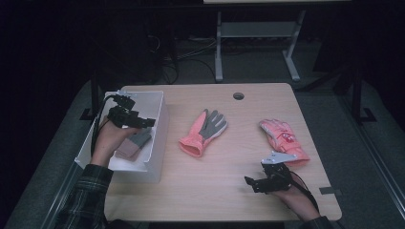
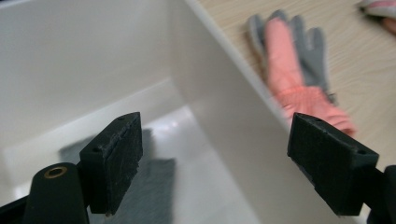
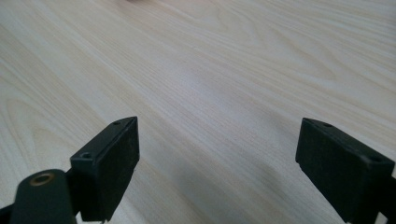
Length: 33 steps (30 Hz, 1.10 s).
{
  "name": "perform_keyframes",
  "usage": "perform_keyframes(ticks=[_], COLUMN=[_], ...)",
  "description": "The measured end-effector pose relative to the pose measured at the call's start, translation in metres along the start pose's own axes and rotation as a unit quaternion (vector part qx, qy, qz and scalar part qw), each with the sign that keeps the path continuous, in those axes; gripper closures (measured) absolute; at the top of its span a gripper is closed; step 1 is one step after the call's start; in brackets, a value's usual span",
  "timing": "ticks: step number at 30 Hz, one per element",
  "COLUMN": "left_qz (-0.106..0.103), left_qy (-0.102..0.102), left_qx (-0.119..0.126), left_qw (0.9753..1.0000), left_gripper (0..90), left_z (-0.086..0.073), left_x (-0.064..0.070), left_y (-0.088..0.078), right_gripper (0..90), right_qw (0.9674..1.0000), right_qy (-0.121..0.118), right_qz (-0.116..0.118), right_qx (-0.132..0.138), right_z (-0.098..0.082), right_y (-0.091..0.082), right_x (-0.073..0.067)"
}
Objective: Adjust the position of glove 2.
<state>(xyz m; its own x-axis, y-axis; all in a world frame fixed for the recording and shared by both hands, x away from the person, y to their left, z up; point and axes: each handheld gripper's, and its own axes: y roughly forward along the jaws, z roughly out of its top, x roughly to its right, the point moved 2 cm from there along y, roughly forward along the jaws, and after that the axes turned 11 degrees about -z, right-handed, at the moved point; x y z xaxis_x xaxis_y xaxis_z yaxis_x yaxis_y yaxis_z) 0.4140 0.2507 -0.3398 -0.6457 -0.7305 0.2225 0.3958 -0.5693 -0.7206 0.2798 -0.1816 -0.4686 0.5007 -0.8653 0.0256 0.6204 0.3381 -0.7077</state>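
My left gripper [image 1: 145, 122] hovers open over the white bin [image 1: 157, 143] at the table's left side, nothing between its jaws. Inside the bin lies a glove [image 1: 135, 144], grey and brownish; its grey part [image 2: 154, 186] shows below my left jaws. A pink and grey glove [image 1: 204, 131] lies palm up at mid table, also seen past the bin wall [image 2: 299, 70]. A second pink glove [image 1: 282, 138] lies at the right. My right gripper [image 1: 251, 183] rests low over bare wood near the front right, open and empty [image 3: 217, 163].
A round cable hole [image 1: 238, 96] sits near the table's far edge. The bin's right wall [image 2: 224, 116] rises between my left gripper and the middle glove. Beyond the table stand a metal frame [image 1: 258, 43] and floor cables.
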Motion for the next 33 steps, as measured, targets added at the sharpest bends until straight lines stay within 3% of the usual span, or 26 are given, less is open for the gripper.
perform_keyframes(ticks=[7,12,15,17,23,25,27,30,33], left_qz=[-0.029,-0.054,-0.072,-0.076,-0.101,-0.112,-0.115,-0.114,-0.109], left_qy=[0.02,0.029,0.045,0.051,0.079,0.095,0.102,0.113,0.117], left_qx=[0.009,0.019,0.02,0.021,0.035,0.034,0.029,0.022,0.018], left_qw=[0.9993,0.9979,0.9962,0.9956,0.9912,0.9886,0.9877,0.9868,0.987], left_gripper=[19.5,26.1,32.1,34.1,55.3,71.7,75.4,89.7,89.8], left_z=[0.013,0.023,0.031,0.033,0.046,0.05,0.051,0.053,0.053], left_x=[0.026,0.041,0.058,0.062,0.09,0.105,0.109,0.12,0.128], left_y=[0.006,0.009,0.015,0.016,0.027,0.037,0.041,0.054,0.07], right_gripper=[13.2,13.3,13.2,13.3,13.3,13.3,13.3,13.3,13.3], right_qw=[1.0,1.0,1.0,1.0,1.0,1.0,1.0,1.0,1.0], right_qy=[-0.003,-0.002,-0.003,-0.004,-0.002,-0.003,-0.002,-0.003,-0.003], right_qz=[0.0,0.002,0.003,0.003,0.005,0.005,0.006,0.006,0.007], right_qx=[0.0,-0.001,-0.001,-0.002,0.0,-0.001,-0.001,-0.001,-0.002], right_z=[0.0,0.0,0.0,0.0,0.0,0.0,0.0,0.0,0.0], right_y=[0.0,0.0,0.001,0.001,0.0,-0.001,-0.001,0.0,0.0], right_x=[0.0,-0.001,-0.001,-0.001,0.0,0.0,0.0,0.0,0.0])
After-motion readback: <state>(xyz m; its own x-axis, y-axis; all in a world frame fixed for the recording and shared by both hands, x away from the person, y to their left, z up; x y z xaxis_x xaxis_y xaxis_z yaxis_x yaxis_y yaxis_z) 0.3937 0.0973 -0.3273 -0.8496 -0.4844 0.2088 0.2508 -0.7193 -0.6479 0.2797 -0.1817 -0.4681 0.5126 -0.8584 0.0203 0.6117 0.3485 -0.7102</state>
